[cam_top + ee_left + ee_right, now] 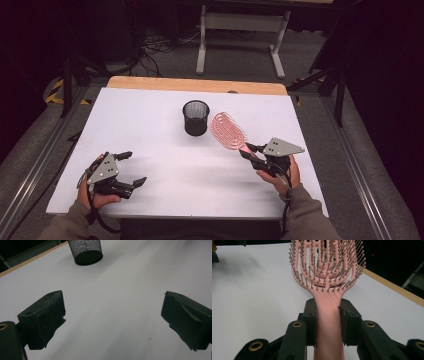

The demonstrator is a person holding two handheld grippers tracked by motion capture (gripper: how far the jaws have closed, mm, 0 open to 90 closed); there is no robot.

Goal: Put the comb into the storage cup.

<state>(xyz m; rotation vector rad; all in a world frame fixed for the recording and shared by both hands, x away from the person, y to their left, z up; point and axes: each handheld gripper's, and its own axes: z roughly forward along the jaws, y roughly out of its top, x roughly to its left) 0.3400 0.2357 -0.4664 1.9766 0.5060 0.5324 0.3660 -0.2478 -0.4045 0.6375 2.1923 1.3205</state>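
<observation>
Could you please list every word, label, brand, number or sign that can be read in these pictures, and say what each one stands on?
None: no readable text appears in any view.
The pink hairbrush, the black mesh cup, the white table and the grey plates on both hand-held grippers carry no lettering that shows.
The yellow and black striped tape on the floor is a marking only, with no words.

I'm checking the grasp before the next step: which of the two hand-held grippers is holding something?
The right hand-held gripper: its jaws are clamped on the handle of the pink hairbrush. The left hand-held gripper has its jaws wide apart with nothing between them.
</observation>
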